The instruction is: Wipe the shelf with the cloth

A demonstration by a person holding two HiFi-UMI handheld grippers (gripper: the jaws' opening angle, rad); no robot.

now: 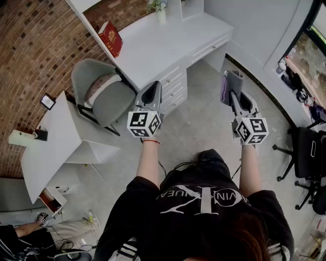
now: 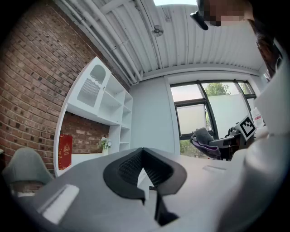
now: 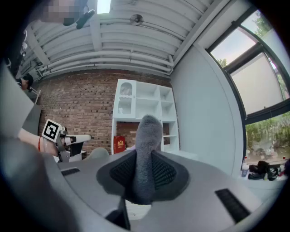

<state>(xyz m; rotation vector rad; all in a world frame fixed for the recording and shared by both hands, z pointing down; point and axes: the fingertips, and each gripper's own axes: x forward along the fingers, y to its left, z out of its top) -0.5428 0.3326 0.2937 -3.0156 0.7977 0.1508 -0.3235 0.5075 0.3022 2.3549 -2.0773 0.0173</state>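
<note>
I hold a grey cloth [image 1: 232, 84] with a purple edge upright in my right gripper [image 1: 235, 97], raised over the floor in front of the white desk [image 1: 163, 43]. In the right gripper view the cloth [image 3: 147, 140] stands between the ribbed pads of the right gripper [image 3: 145, 170], which is shut on it. The white shelf unit [image 3: 144, 108] stands ahead against the brick wall. My left gripper [image 1: 153, 93] hovers by the desk drawers; its jaws meet with nothing between them. The left gripper [image 2: 143, 156] view shows the shelf unit [image 2: 106, 99] and the cloth [image 2: 204, 138].
A grey chair [image 1: 104, 94] stands at the desk's left. A red book [image 1: 110, 38] and a small plant [image 1: 158, 7] are on the desk. A white side table [image 1: 51, 142] is at the left, a black office chair [image 1: 308, 153] at the right, and a seated person [image 1: 30, 234] at the lower left.
</note>
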